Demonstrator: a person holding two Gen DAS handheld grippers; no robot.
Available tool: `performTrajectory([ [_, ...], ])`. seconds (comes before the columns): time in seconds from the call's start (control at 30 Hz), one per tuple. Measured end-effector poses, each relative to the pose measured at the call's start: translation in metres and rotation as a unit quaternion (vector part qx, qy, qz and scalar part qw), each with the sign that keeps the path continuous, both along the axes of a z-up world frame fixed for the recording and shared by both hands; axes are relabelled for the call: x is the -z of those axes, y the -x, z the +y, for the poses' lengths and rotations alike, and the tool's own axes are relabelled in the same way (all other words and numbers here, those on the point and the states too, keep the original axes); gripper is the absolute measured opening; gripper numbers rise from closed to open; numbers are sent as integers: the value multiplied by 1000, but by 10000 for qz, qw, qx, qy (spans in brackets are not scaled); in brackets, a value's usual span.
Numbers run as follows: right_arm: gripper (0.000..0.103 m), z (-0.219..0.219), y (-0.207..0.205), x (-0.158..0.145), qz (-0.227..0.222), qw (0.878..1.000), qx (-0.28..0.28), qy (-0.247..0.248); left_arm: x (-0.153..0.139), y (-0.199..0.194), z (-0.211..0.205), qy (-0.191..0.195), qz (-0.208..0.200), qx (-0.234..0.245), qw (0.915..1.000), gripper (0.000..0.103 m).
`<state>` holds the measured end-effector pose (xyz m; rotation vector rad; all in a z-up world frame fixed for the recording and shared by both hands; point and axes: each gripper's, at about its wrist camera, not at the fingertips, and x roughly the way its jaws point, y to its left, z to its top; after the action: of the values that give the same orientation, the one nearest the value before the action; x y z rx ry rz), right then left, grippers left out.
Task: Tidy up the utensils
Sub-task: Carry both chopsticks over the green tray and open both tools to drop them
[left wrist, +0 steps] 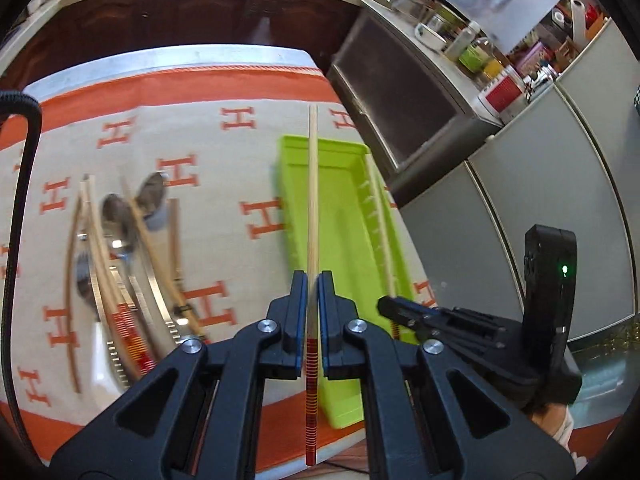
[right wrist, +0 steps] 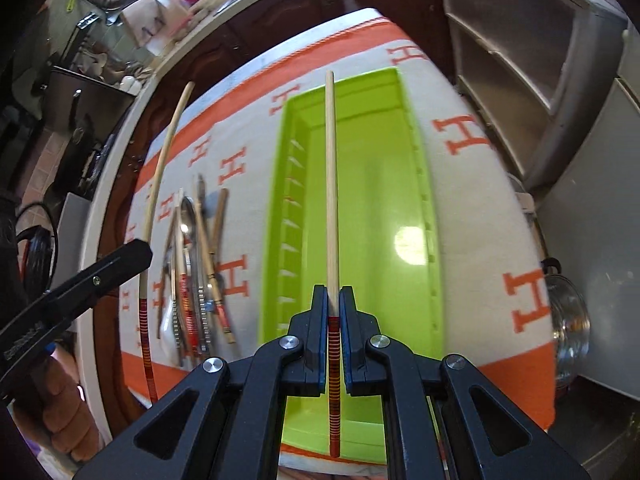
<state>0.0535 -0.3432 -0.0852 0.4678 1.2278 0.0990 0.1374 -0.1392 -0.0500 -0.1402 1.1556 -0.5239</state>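
Left chopstick point(left wrist: 313, 216): a long wooden stick with a red striped end, held up above the tabletop, just left of the tray.
Left gripper point(left wrist: 313, 280): squeezed tight on the left chopstick, near its red end.
Right chopstick point(right wrist: 331, 200): the same kind of stick, held up over the tray.
Right gripper point(right wrist: 333, 294): squeezed tight on the right chopstick, where the red stripes start.
Green tray point(right wrist: 424, 184): long, bright green, lying on the cloth.
Pile of utensils point(left wrist: 124, 256): spoons, a fork and more chopsticks, lying crossed, left of the tray.
Cloth point(left wrist: 224, 208): white with orange H letters, covering the tabletop.
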Motion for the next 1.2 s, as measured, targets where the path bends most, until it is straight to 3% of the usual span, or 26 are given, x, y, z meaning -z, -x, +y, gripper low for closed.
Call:
performTrajectory([
  [0.2, 9, -23, 6, 0, -46, 9999, 110, 91, 24, -11, -49, -245, 73, 63, 9997, 4],
  [0.33, 44, -32, 8, -8, -197, 9989, 258, 328, 44, -15, -56, -483, 215, 43, 9986, 4],
  [0.53, 45, -46, 15, -21, -521, 9950, 464, 708, 52, -11, -42, -577, 398, -29, 9975, 4],
  [0.63, 43, -49, 5, -16, -399, 9953, 491, 728, 49, -8, -28, -621, 333, -113, 9975, 4],
  [0.87, 14, -31, -21, 25, -169, 9933, 435, 1058, 42, -1, 13, -742, 172, -385, 9963, 4],
  [0.97, 6, -22, -28, 32, -261, 9912, 288, 1268, 39, 4, 35, -757, 107, -545, 9956, 4],
  [1.2, 5, -4, -38, 36, -421, 9858, -33, 1627, 28, 14, 86, -905, -129, -976, 9910, 4],
])
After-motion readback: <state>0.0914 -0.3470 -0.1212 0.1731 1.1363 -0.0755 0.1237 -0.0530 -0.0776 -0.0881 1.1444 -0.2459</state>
